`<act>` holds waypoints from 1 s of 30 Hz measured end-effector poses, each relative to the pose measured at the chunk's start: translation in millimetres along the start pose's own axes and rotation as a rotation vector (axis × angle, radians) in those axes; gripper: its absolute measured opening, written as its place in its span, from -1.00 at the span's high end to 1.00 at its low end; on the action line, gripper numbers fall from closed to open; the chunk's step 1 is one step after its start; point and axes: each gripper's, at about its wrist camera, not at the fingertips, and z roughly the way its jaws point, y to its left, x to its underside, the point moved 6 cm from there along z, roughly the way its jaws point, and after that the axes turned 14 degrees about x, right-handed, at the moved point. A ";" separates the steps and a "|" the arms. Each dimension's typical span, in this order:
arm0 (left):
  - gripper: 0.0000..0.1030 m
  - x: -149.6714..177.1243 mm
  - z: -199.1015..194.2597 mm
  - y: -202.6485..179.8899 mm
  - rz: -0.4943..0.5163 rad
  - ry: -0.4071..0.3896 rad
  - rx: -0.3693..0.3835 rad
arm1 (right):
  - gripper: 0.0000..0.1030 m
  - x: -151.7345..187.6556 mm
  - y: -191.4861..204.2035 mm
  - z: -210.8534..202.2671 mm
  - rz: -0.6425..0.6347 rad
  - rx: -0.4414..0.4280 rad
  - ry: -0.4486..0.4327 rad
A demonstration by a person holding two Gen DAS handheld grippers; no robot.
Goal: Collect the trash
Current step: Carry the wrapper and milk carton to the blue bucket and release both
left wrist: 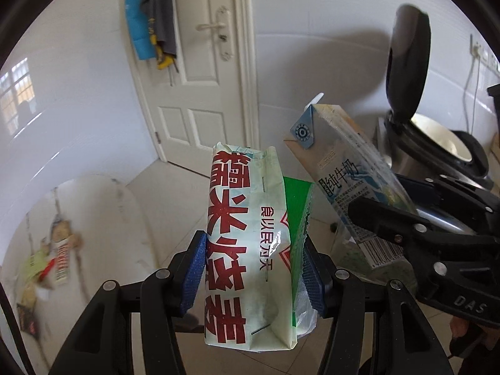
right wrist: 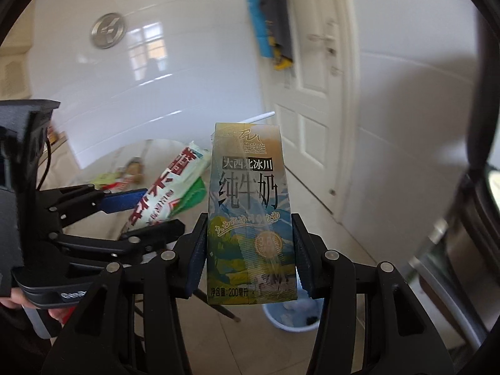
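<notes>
Left gripper (left wrist: 253,275) clamped on snack wrapper (left wrist: 247,250), midair | right gripper (right wrist: 250,256) clamped on milk carton (right wrist: 250,215), above blue bin (right wrist: 293,315) | likely carrying step | next: lower over bin, release | more litter on table (left wrist: 103,215)

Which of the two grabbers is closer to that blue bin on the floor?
Right. The blue bin sits just below the right gripper and its milk carton; the left gripper is off to the side.

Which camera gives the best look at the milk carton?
The right wrist view: the milk carton faces the lens upright, its front label readable, clamped in the right tool. The left wrist view shows it tilted, side-on, partly hidden behind that tool.
</notes>
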 end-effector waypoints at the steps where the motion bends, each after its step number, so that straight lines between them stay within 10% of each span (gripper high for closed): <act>1: -0.03 -3.3 10.9 0.1 0.005 0.011 0.002 | 0.09 1.7 -7.6 5.2 0.010 0.010 0.009; 17: -0.11 -12.7 226.9 21.2 -0.040 0.250 0.023 | 0.09 70.6 -94.7 145.7 0.134 0.124 0.249; 21: -0.49 -17.1 246.1 32.9 -0.070 0.240 0.006 | 0.09 82.6 -104.8 172.9 0.153 0.125 0.291; 30: -0.52 -28.1 253.2 42.4 -0.097 0.202 -0.059 | 0.05 86.2 -99.4 194.8 0.197 0.111 0.316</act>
